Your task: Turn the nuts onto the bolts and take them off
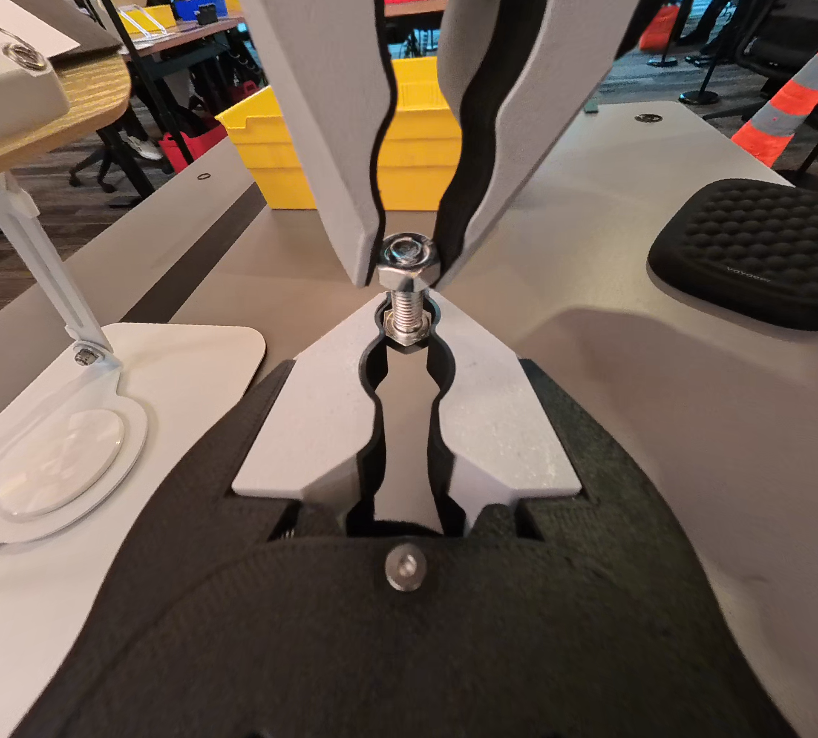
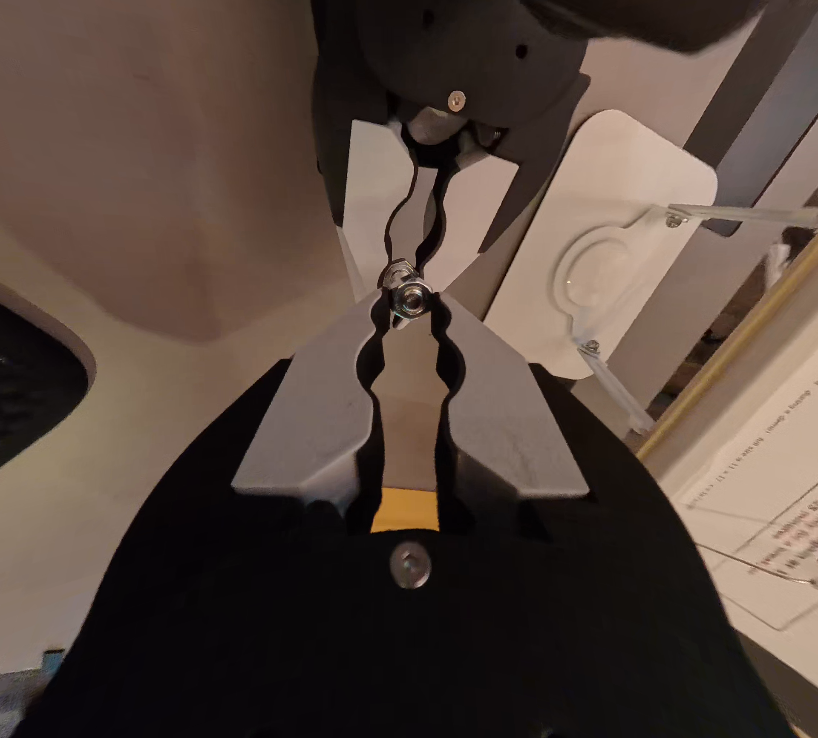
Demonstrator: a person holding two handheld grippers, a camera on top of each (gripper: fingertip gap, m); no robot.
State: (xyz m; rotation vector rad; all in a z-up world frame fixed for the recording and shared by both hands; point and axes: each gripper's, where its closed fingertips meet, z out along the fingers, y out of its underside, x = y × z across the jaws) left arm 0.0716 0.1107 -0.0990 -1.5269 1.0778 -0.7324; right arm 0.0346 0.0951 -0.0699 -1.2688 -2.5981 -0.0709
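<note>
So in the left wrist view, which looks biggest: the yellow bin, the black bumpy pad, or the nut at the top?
1. Yellow bin
2. Black bumpy pad, close to the bin in size, so unsure
3. Nut, smallest though nearest the camera

bolt (image 1: 405,309) upright btwn both tongs, bin (image 1: 420,132) behind, pad (image 1: 748,261) right, stand base (image 1: 146,371) left

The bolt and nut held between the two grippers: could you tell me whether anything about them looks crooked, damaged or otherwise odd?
Nothing stands out. The bolt runs straight between the grippers, the left gripper shut on its lower hex part, the right gripper shut on the nut at the top. Threads look clean; nothing dropped on the table.
</note>
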